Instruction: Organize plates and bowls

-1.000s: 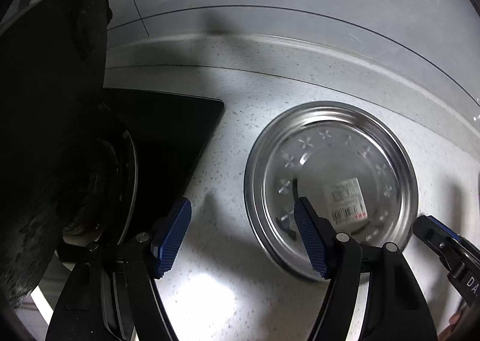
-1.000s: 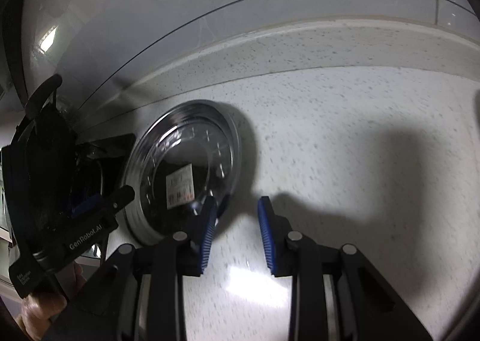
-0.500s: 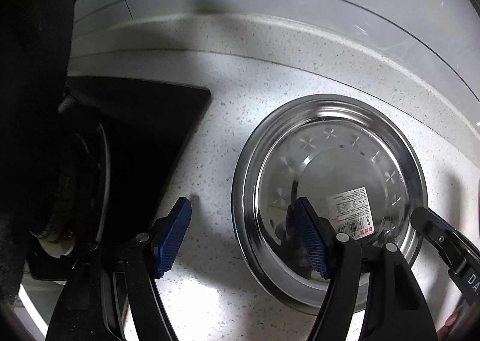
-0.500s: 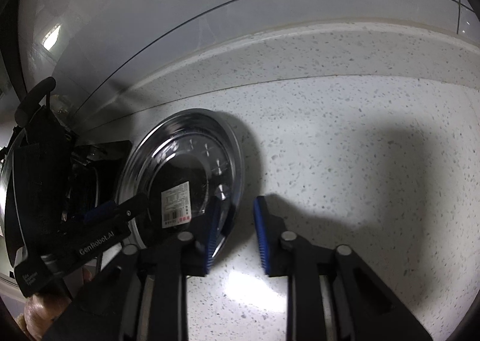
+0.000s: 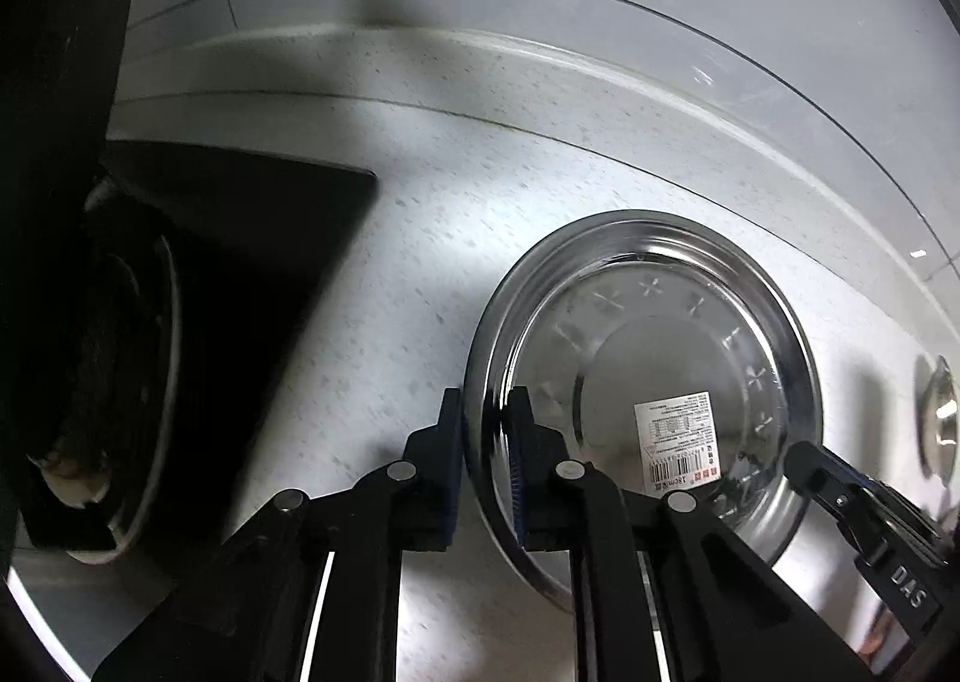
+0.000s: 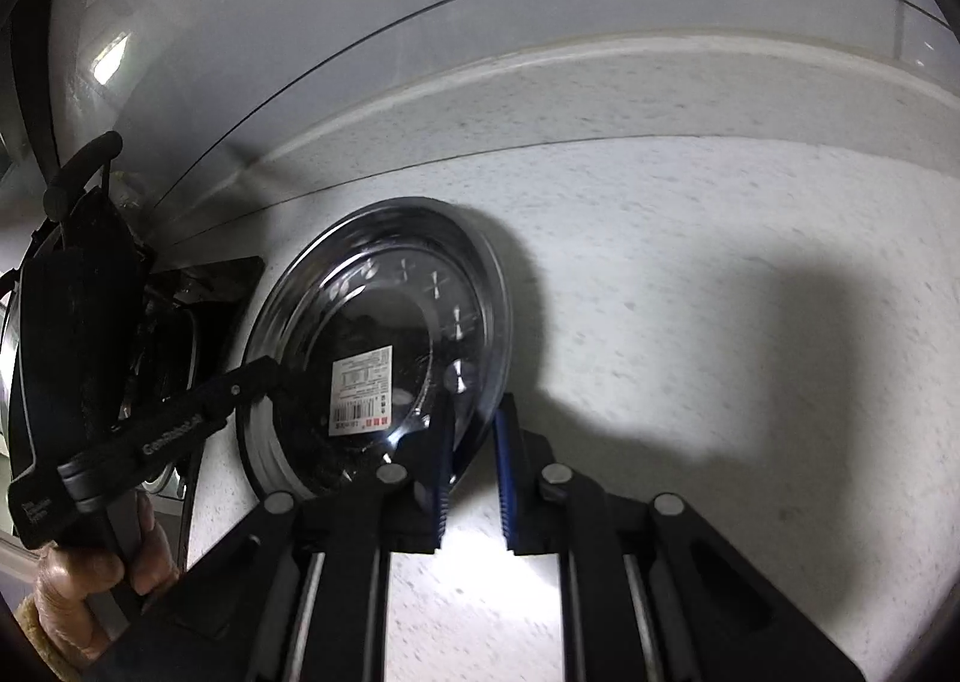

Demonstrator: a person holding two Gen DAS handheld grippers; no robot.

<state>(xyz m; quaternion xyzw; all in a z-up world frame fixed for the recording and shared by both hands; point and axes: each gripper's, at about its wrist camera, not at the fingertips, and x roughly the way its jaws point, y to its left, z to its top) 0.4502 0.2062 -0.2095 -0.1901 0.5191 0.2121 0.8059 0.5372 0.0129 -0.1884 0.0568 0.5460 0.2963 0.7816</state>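
Basically a two-handed pick-up of one plate, grasp stage just finishing.

Speckled white counter (image 5: 420, 274) carries everything; it runs back to a raised lip under a pale wall (image 6: 360, 9). Black cooktop (image 5: 252, 238) sits at the counter's left end, with a dark round burner (image 5: 120, 358) on it.

Steel plate (image 5: 648, 286) lies on the counter just right of the cooktop corner, nearer the back lip than the front edge. Shiny, shallow, cross marks round the inner slope, white barcode sticker (image 5: 678, 442) on its floor.

Left gripper (image 5: 485, 430): jaws have just been closing and now clamp the plate's left rim, one blue pad outside, one inside the dish. Right gripper (image 6: 471, 442): jaws have also just been closing, now pinched on the opposite, right rim, again one pad each side of the edge. In the right wrist view that rim looks tipped up off the counter, though I can't be sure. A hand (image 6: 90, 580) grips the left tool's handle at the bottom left.

Next move, my guess: lift both sides together and level, then carry it to wherever the plates get stacked; no stack shows. Thin slick rim, so uneven lifting could let it slip or twist out.
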